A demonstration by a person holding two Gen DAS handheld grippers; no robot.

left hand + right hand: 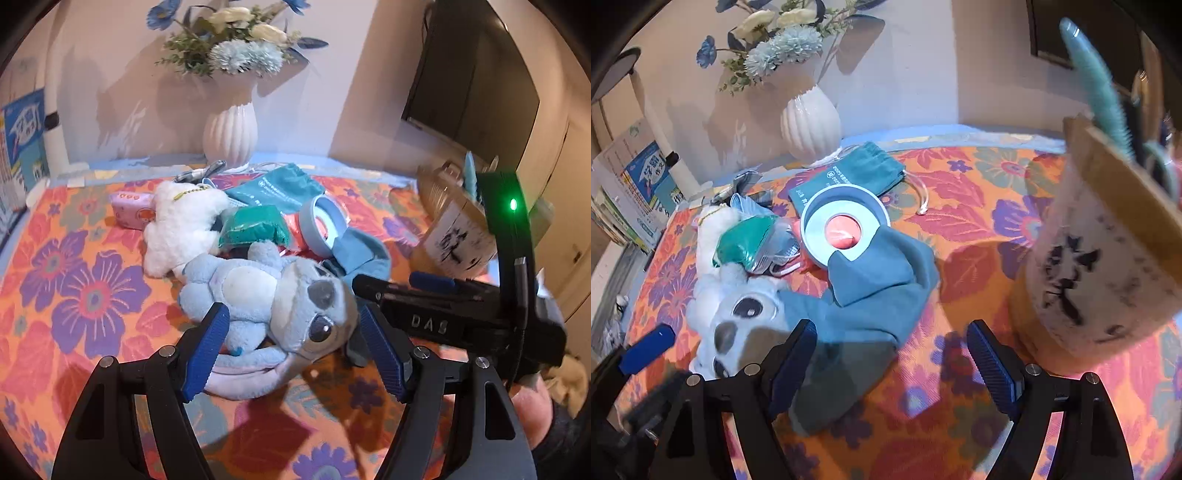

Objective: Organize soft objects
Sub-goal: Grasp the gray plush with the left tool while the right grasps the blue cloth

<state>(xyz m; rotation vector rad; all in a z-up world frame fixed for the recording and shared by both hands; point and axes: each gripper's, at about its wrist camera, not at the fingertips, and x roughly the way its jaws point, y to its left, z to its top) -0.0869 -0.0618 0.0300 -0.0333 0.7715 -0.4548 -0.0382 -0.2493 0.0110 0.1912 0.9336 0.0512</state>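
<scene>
Left claw (291,354) spread wide, blue plush (273,295) lying between its pads on floral cloth (74,280) — not pinched. Right claw (892,363) spread over teal cloth (871,291); right of it, tilted paper cup (1108,266) holding teal brush (1097,81).

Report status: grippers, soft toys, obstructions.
Left hand-held gripper open, straddling blue plush. Right hand-held gripper open over teal cloth. Plush lies against white plush and cloth; nothing grasped.
</scene>
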